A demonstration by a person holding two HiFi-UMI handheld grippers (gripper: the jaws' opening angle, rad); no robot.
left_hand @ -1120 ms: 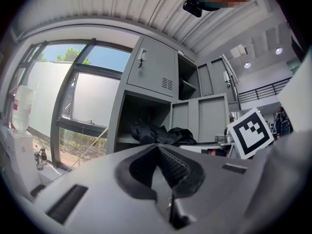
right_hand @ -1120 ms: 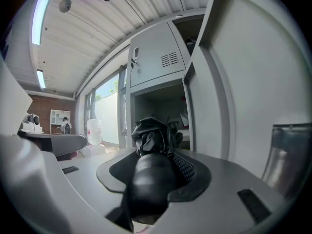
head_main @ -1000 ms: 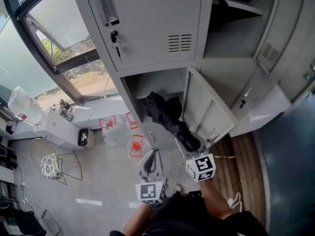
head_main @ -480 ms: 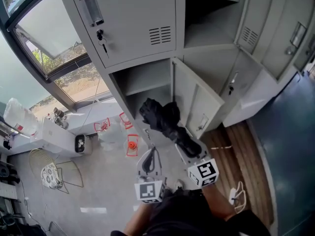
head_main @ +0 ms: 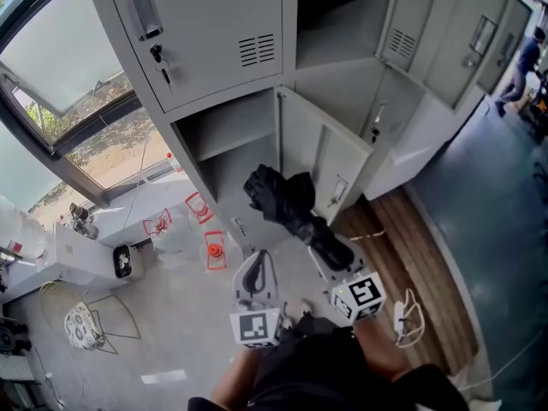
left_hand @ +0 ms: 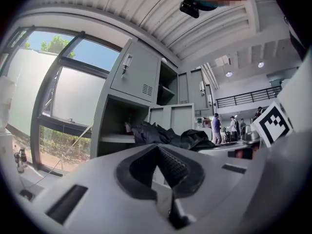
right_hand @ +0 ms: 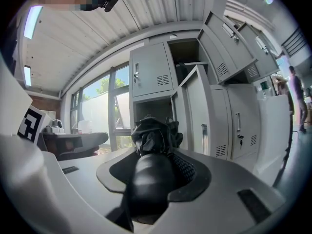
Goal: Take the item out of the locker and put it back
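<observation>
umbrella (head_main: 289,205): black, folded, in the air just outside the open lower locker (head_main: 224,140), bunched end toward it | right tool (head_main: 332,258): clamped on the umbrella's handle end | left tool (head_main: 255,274): jaws together, nothing between, just beside the right tool

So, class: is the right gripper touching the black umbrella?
Touching. The right gripper view shows the right gripper closed on the black umbrella; its handle sits between the two pads, pressed against both.

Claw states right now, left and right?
Left claw: closed, nothing in it.
Right claw: closed on the handle of the folded black umbrella, held outside the locker.
</observation>
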